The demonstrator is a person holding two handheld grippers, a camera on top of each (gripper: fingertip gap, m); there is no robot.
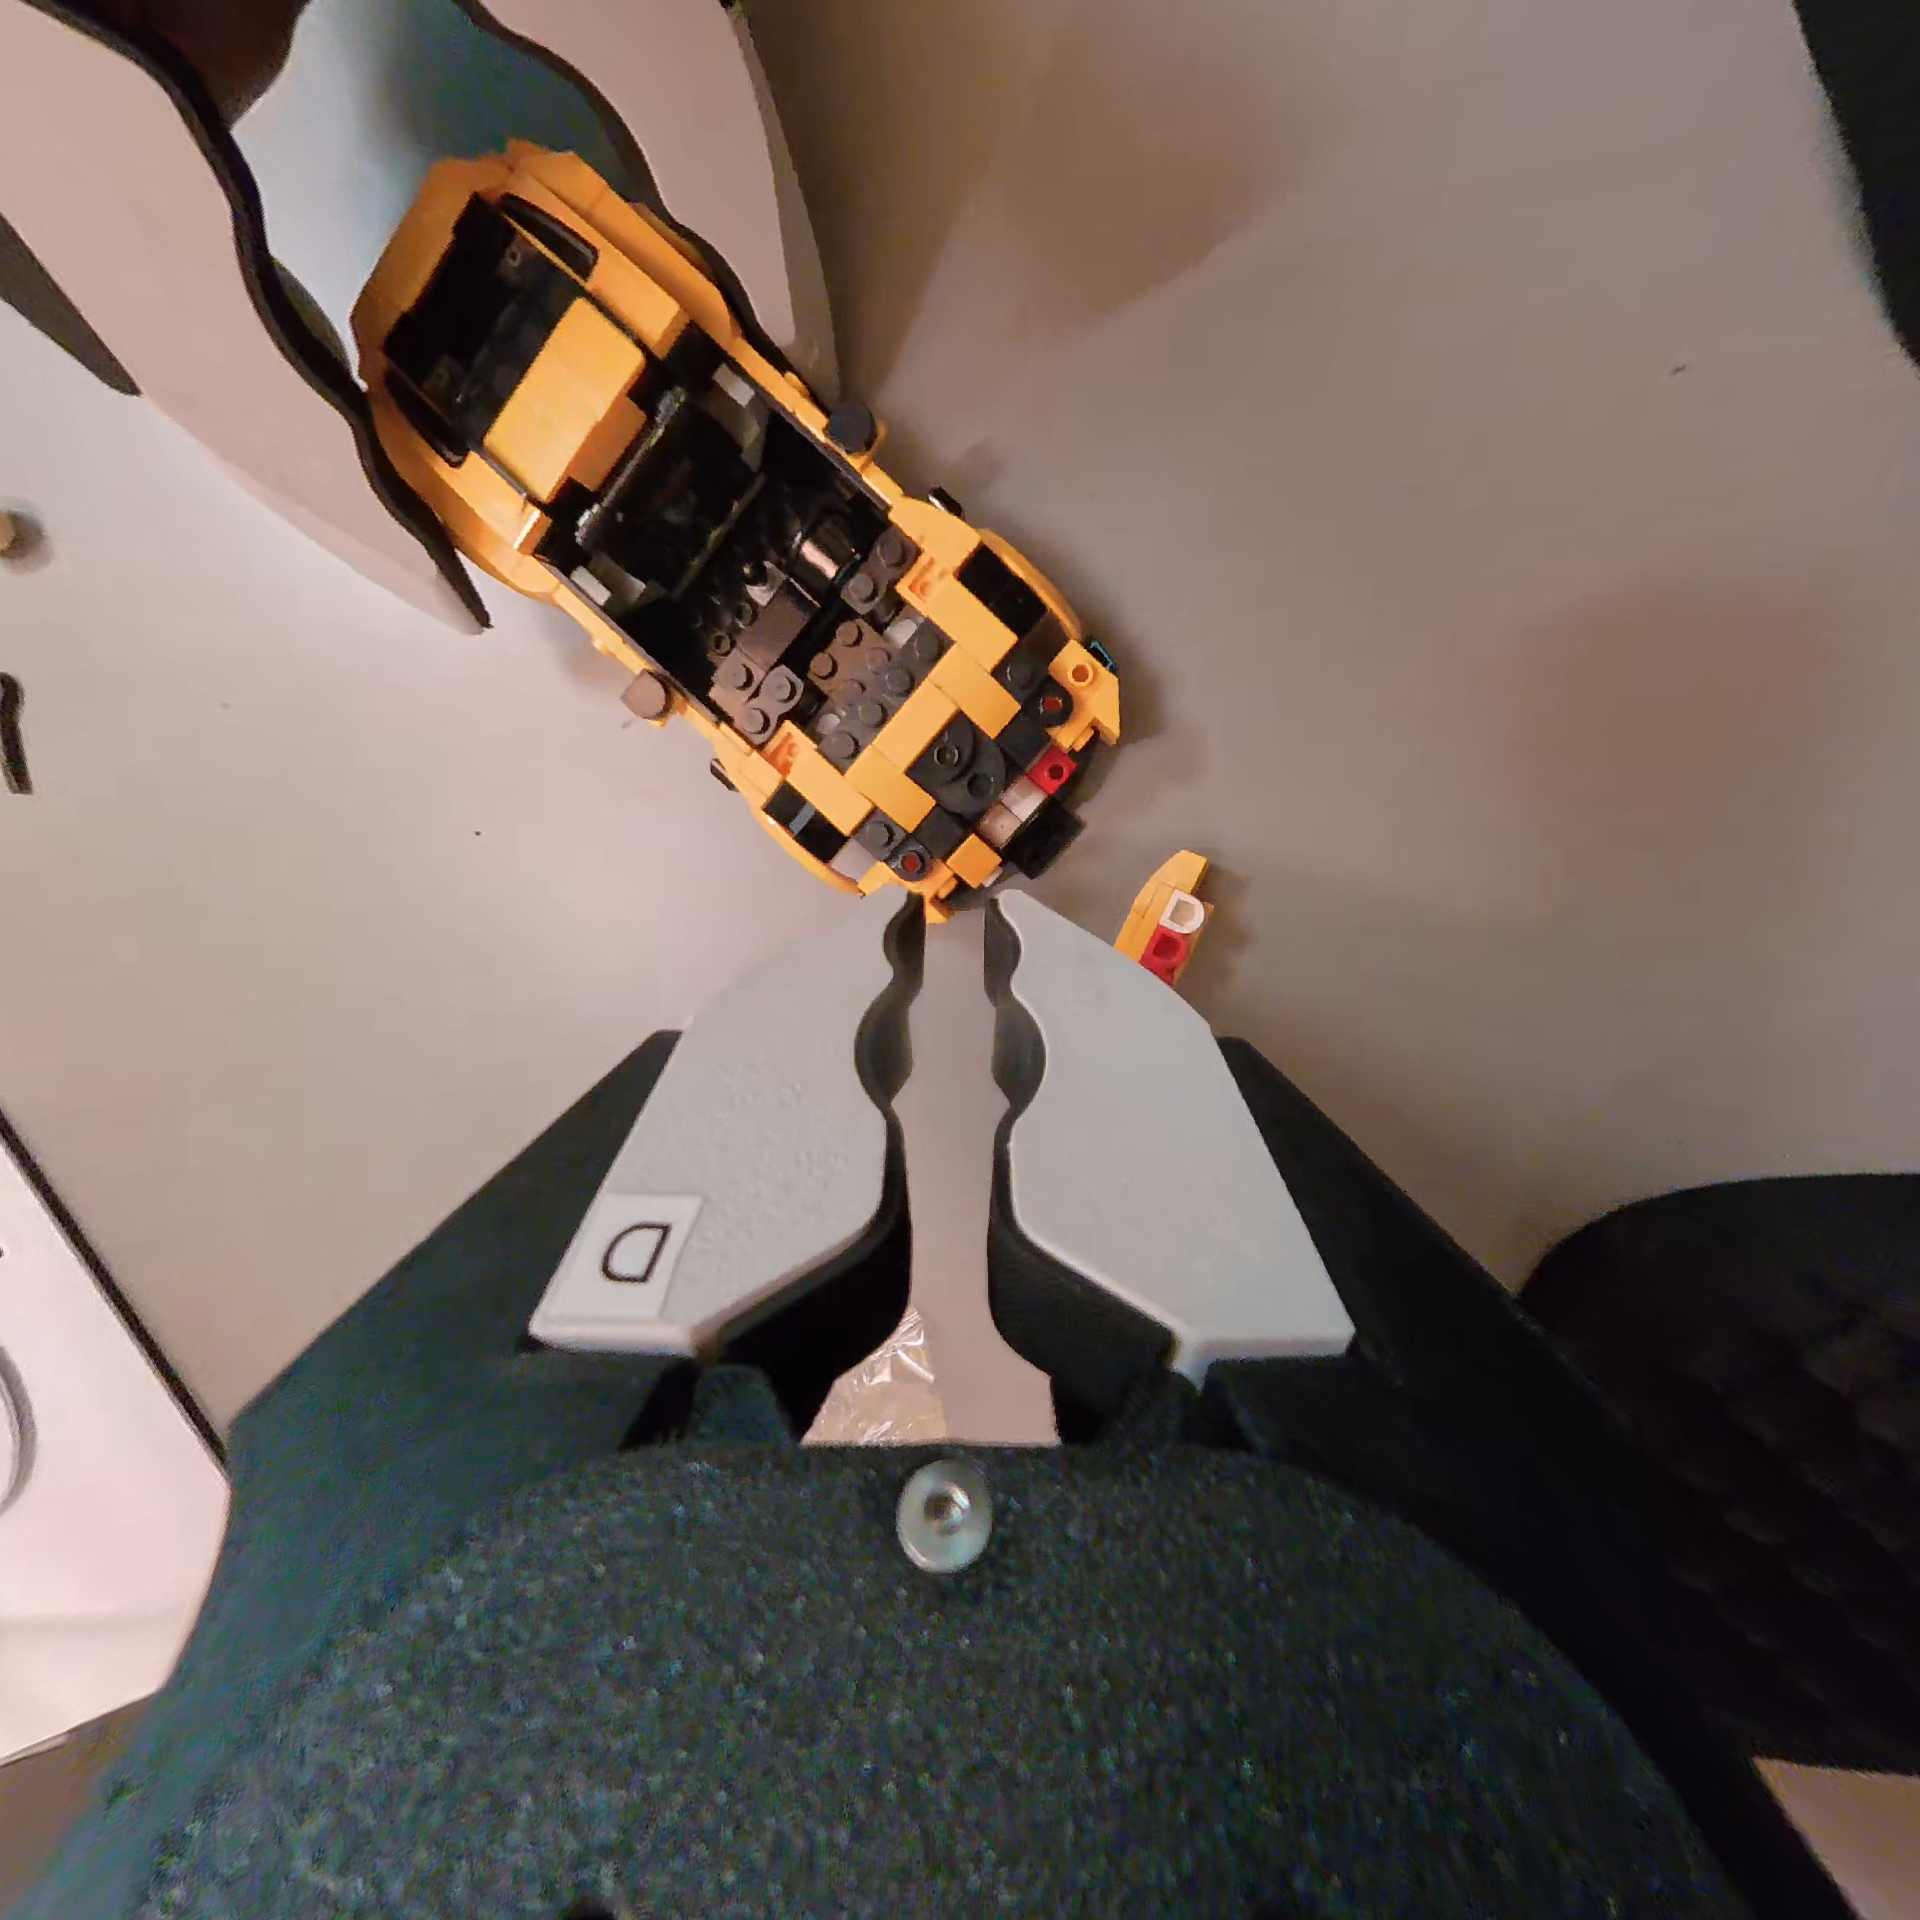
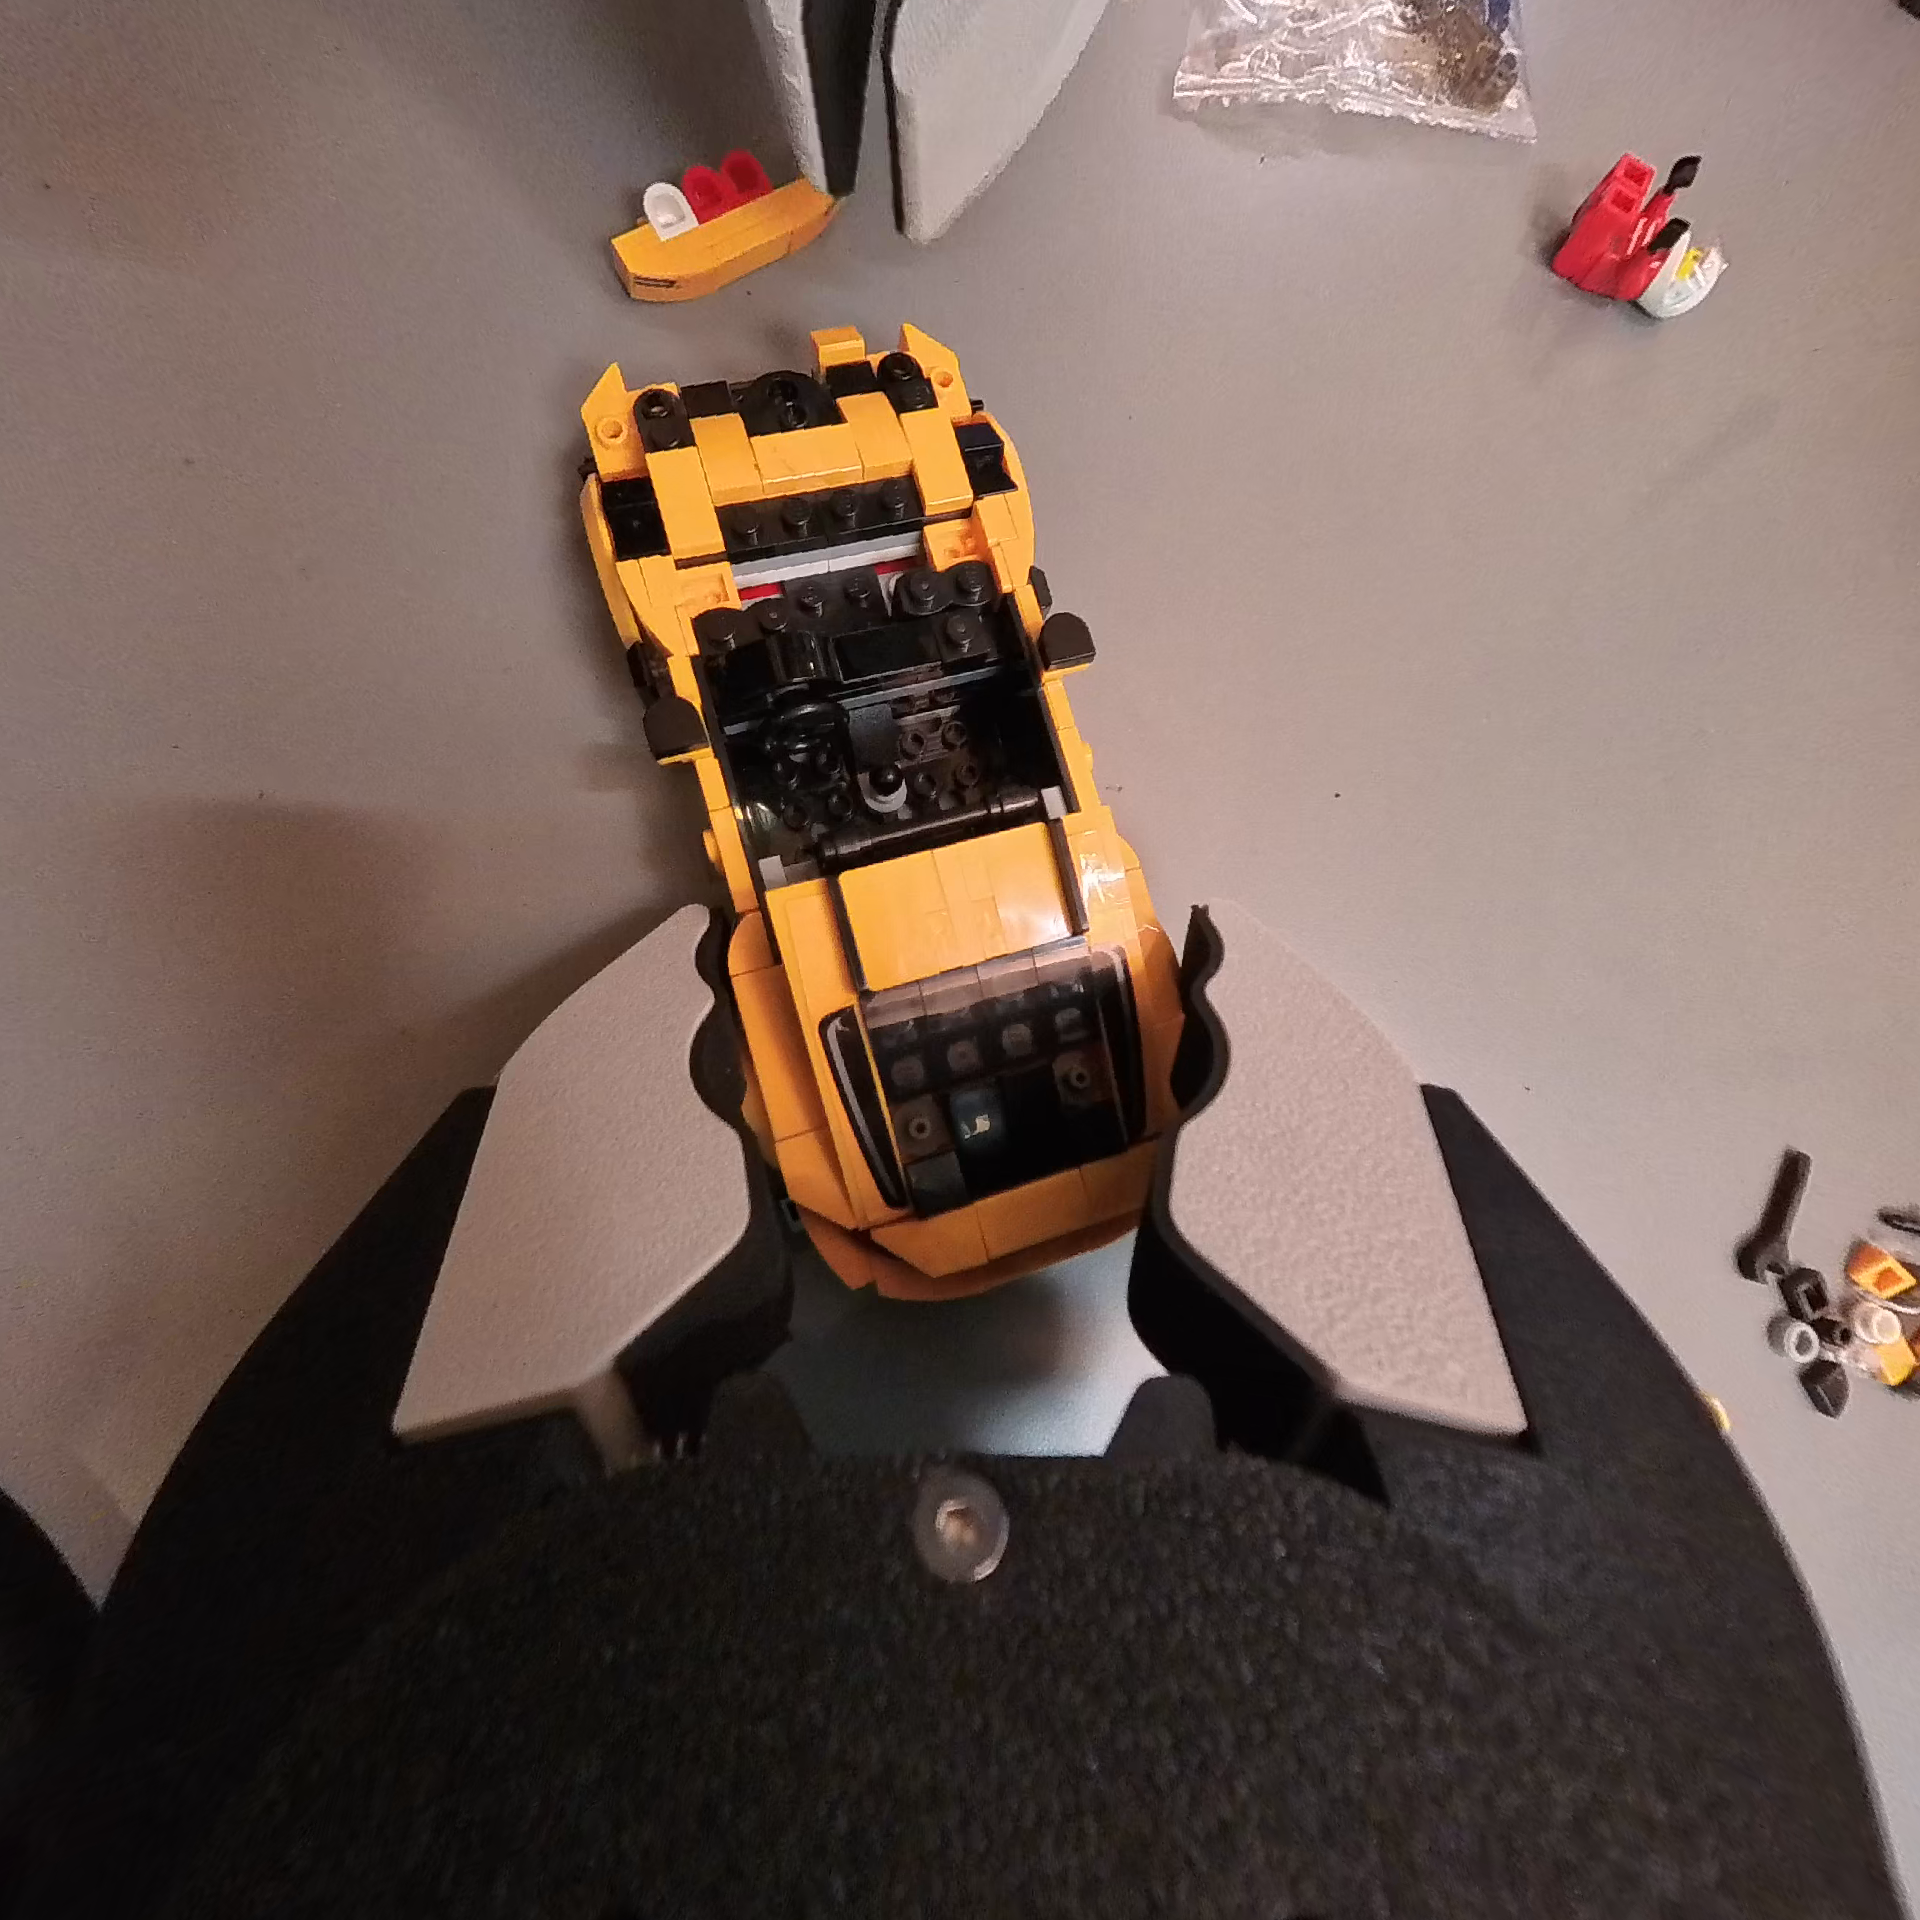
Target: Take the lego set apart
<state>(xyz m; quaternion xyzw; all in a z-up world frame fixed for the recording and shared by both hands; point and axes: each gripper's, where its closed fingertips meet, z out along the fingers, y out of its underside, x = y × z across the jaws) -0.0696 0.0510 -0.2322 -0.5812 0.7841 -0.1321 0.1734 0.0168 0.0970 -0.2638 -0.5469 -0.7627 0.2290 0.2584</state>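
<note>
The yellow and black lego car (image 2: 883, 790) lies on the grey table, roof off and cabin open. My right gripper (image 2: 951, 935) is shut on the car's end nearest its camera, one finger on each side. It also shows in the left wrist view (image 1: 644, 488), clamping the far end of the car (image 1: 727, 582). My left gripper (image 1: 951, 914) is almost closed, with a narrow empty gap, tips right at the car's near end. It shows at the top of the right wrist view (image 2: 873, 197). A small detached yellow piece with white and red bricks (image 1: 1169, 920) lies beside its tips.
That detached yellow piece (image 2: 717, 239) lies left of the left gripper's tips. A red and white lego part (image 2: 1631, 239) lies at the far right. A clear plastic bag (image 2: 1351, 62) lies at the top. Several small loose parts (image 2: 1839, 1320) lie at the right edge. The gap from one gripper's tips to the other's is roughly 11 cm.
</note>
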